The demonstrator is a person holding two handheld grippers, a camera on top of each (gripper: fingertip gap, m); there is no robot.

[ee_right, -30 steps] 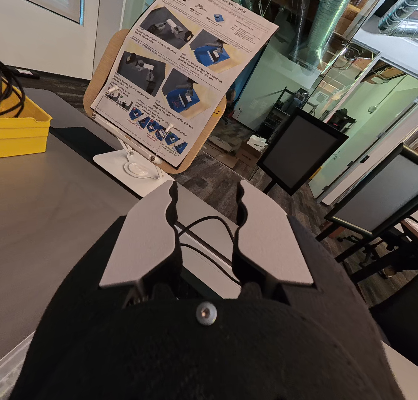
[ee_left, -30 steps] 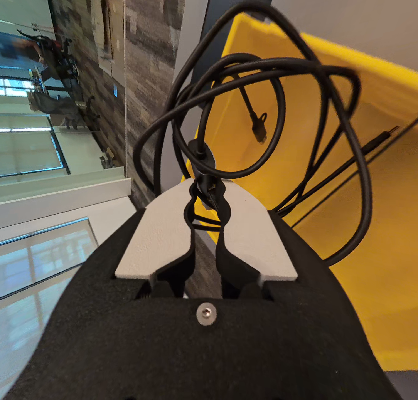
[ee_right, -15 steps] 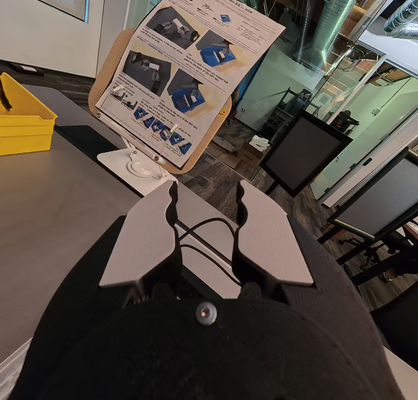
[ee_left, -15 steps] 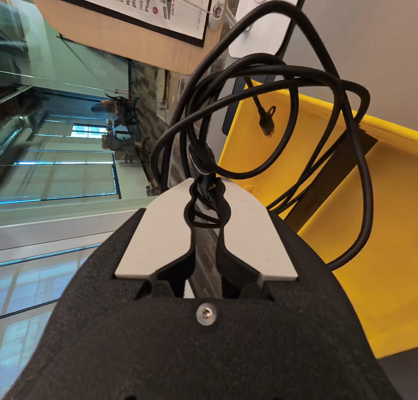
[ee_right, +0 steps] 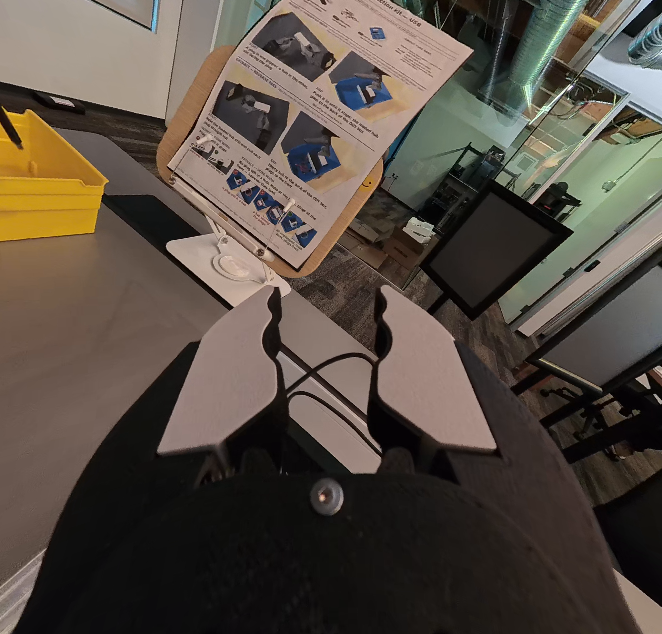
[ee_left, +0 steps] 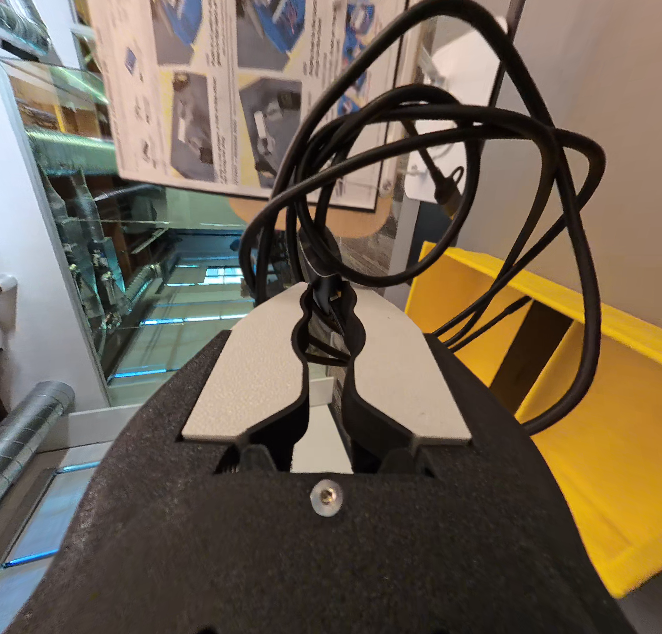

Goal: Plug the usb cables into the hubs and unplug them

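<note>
- Left wrist view: left gripper (ee_left: 327,292) is clamping its fingers nearly together on a black usb cable (ee_left: 422,143), pinching the thick plug end at the fingertips.
- Cable is looping in several tangled coils ahead of and to the right of the fingers, hanging free in the air; one small connector (ee_left: 446,190) is dangling inside the loops, beyond the right finger.
- Yellow bin (ee_left: 559,394) is sitting to the right of and past the fingers, with a few cable strands running down toward it behind the right finger.
- Instruction sheet (ee_left: 229,79) on a stand is showing ahead of the fingers, blurred.
- Right wrist view: right gripper (ee_right: 326,298) is holding its fingers wide apart, gripping nothing.
- Thin black wires (ee_right: 322,376) are crossing low in the gap between the fingers, on the grey table (ee_right: 82,330) edge.
- Sheet on its white-based stand (ee_right: 229,258) is standing just ahead of the left finger; the yellow bin (ee_right: 46,194) is sitting far left of the fingers on the table.
- Dark blank screen (ee_right: 490,255) is standing beyond the right finger.
</note>
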